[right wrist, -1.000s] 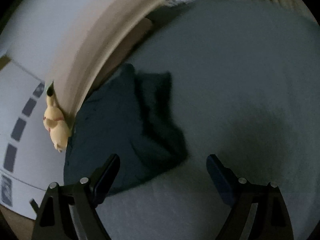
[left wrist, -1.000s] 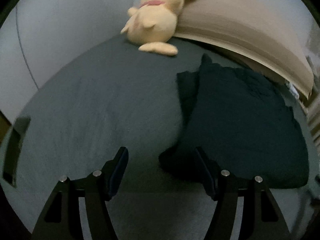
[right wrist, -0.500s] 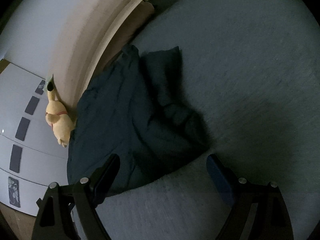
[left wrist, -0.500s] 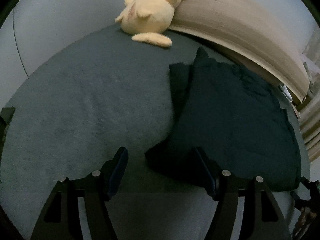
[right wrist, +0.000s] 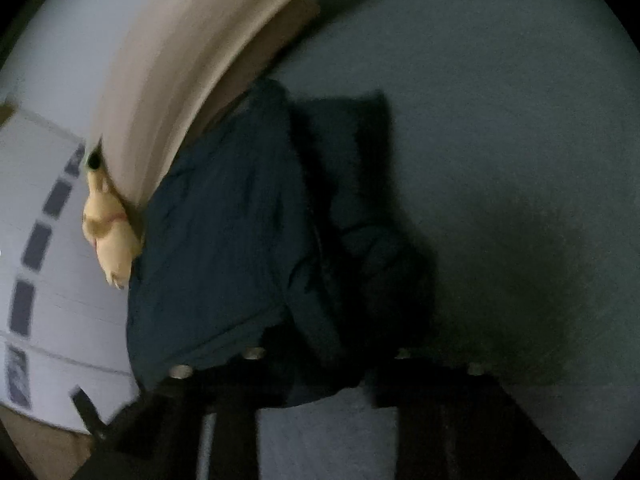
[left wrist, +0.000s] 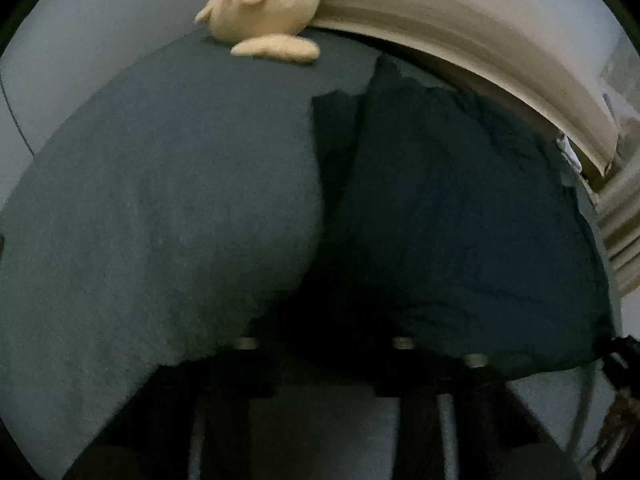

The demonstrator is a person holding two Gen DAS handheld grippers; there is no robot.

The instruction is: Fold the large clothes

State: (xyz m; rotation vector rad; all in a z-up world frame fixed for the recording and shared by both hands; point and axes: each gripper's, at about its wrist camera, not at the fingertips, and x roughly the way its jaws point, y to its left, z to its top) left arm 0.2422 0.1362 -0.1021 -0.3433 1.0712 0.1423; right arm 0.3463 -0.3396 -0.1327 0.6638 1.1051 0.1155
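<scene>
A dark blue garment [left wrist: 460,208] lies crumpled on a grey bed cover [left wrist: 160,200], its far edge near the headboard. My left gripper [left wrist: 324,320] is at the garment's near corner. Its jaws are closing, with dark cloth bunched between them and hiding the fingertips. The right wrist view has the same garment [right wrist: 224,240] spread to the left on the bed cover [right wrist: 500,120]. My right gripper [right wrist: 328,344] is at its near folded edge. Those jaws are closing too, with a fold of cloth between them.
A yellow plush toy [left wrist: 264,4] leans against the beige headboard [left wrist: 460,28] at the back of the bed. It also shows in the right wrist view, plush toy [right wrist: 108,236] beside the headboard [right wrist: 168,60]. A white wall lies beyond.
Both grippers have moved forward and down onto the garment's near edge. Their jaws, wide apart in the earlier frames, now stand narrow with cloth between them.
</scene>
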